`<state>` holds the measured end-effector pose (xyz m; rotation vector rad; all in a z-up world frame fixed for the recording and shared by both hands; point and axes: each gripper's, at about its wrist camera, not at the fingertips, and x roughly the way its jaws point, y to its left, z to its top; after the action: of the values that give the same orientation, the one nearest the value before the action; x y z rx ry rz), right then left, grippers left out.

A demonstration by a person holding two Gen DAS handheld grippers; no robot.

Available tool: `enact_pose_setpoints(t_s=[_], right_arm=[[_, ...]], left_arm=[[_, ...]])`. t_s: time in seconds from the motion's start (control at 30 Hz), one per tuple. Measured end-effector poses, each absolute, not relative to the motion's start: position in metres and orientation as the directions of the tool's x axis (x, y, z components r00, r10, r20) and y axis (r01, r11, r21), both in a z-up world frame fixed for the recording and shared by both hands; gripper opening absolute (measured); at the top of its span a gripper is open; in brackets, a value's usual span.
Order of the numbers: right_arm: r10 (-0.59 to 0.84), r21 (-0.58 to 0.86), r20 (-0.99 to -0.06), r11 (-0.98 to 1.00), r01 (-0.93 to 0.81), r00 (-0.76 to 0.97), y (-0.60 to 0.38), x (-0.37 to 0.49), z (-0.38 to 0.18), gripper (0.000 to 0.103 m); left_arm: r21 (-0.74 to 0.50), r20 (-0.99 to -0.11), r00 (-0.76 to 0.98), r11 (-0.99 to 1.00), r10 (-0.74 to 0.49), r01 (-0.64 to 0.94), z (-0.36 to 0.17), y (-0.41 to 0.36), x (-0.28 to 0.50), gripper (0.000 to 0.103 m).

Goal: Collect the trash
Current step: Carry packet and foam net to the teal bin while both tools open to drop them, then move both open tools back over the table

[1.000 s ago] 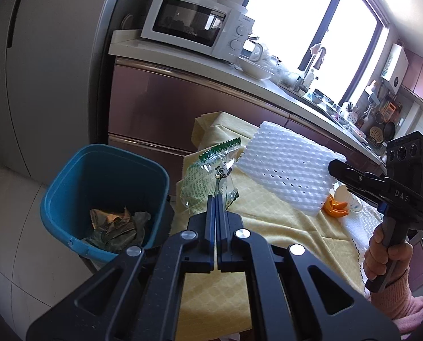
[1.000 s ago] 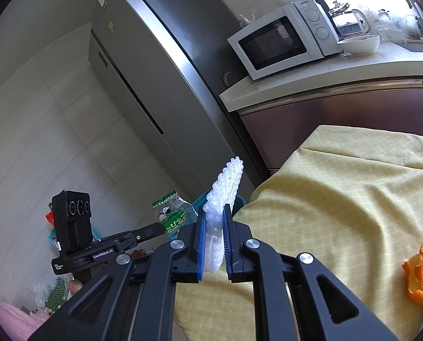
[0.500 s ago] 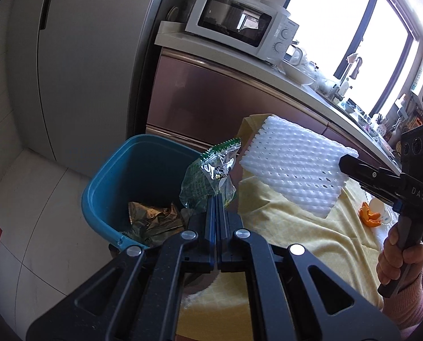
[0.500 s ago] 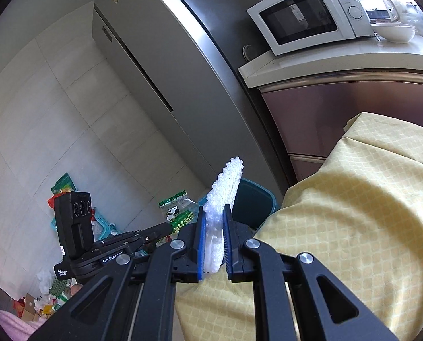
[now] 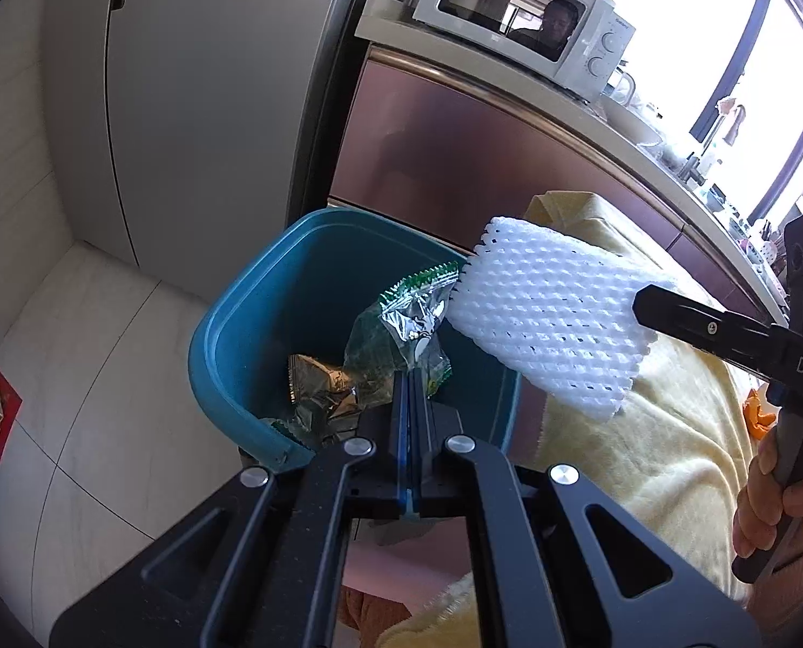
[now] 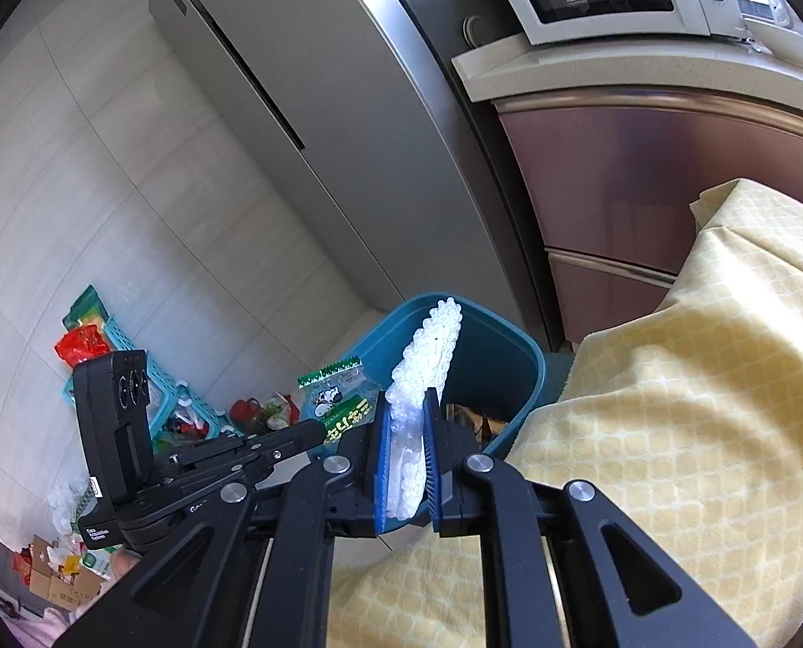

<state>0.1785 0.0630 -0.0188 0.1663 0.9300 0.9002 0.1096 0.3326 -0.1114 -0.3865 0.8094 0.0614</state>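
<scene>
My left gripper [image 5: 413, 378] is shut on a green and clear snack wrapper [image 5: 406, 324] and holds it over the blue trash bin [image 5: 239, 302]. The bin holds crumpled wrappers [image 5: 320, 383]. My right gripper [image 6: 407, 405] is shut on a white foam net sheet [image 6: 428, 356] and holds it at the bin's [image 6: 509, 362] rim, beside the table. In the left wrist view the foam sheet [image 5: 552, 324] touches the wrapper's right edge, with the right gripper [image 5: 649, 299] behind it. The left gripper [image 6: 315, 429] and wrapper [image 6: 342, 405] show in the right wrist view.
A table under a yellow cloth [image 6: 698, 405] stands right of the bin, with orange peel [image 5: 757, 413] on it. A steel fridge [image 5: 212, 108] and a counter with a microwave [image 5: 525, 16] stand behind. Baskets and bags [image 6: 109, 345] lie on the floor.
Both grippers have moved left off the table toward the bin. The wrapper now hangs over the bin's opening, and the foam sheet has reached its rim.
</scene>
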Motion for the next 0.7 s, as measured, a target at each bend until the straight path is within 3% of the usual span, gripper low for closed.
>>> enact_pose_setpoints(t_s=[0.37,0.7], right_arm=[[0.686,0.473,-0.689,0.671,-0.571,0.235,0.092,0.184,-0.046,0.016],[0.684,0.467,-0.685,0.677,-0.569,0.252,0.077,0.173,-0.047,0.02]], left_arm=[[-0.329,-0.755,0.649,0.909,-0.091,-0.255,-0.143,0.342,0.13,0.004],[-0.35,-0.759,0.642,0.898,-0.107,-0.265,-0.159,0.338,0.132,0.007]])
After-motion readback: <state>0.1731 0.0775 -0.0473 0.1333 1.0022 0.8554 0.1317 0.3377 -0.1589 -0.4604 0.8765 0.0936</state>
